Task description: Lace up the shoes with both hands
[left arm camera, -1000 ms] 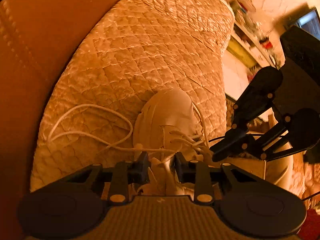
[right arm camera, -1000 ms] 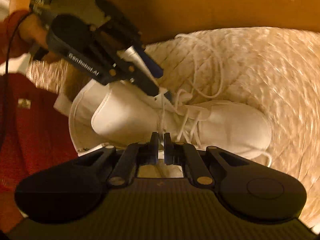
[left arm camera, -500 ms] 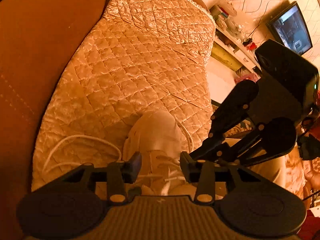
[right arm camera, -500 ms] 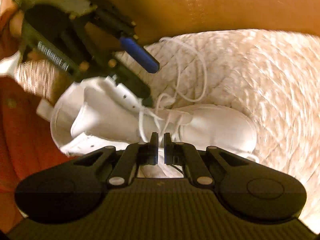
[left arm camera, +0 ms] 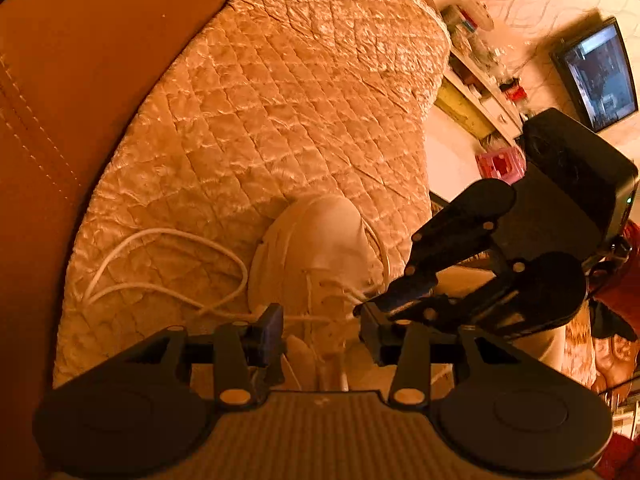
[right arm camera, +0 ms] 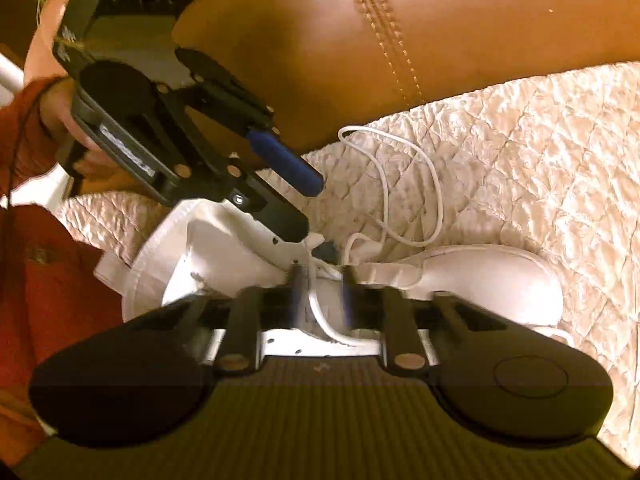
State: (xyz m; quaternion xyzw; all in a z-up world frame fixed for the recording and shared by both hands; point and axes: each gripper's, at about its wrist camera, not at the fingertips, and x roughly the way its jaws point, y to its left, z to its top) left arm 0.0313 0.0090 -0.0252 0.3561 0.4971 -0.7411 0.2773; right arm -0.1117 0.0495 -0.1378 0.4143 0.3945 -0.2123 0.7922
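Observation:
A white high-top shoe (left arm camera: 316,248) (right arm camera: 480,280) lies on its side on the quilted cover. Its loose white lace (left arm camera: 160,264) (right arm camera: 420,184) loops over the quilt beside it. My left gripper (left arm camera: 322,332) (right arm camera: 320,216) hovers over the eyelet rows, its jaws opening. Lace strands lie below the gap, and neither pad presses on them. My right gripper (right arm camera: 322,292) (left arm camera: 372,304) sits low at the shoe's throat, jaws opening. One lace strand (right arm camera: 320,316) runs through the gap, and the pads stand clear of it. The two grippers' tips nearly meet above the laces.
The quilted cover (left arm camera: 280,112) lies on a brown leather sofa (right arm camera: 400,32). A hand in a red sleeve (right arm camera: 48,120) holds the left gripper. Beyond the sofa's end are a shelf with clutter (left arm camera: 480,60) and a wall television (left arm camera: 600,76).
Both pairs of jaws have parted: the left ones widened a lot, and the right ones went from nearly touching to a clear gap. The right gripper tilted closer to the shoe.

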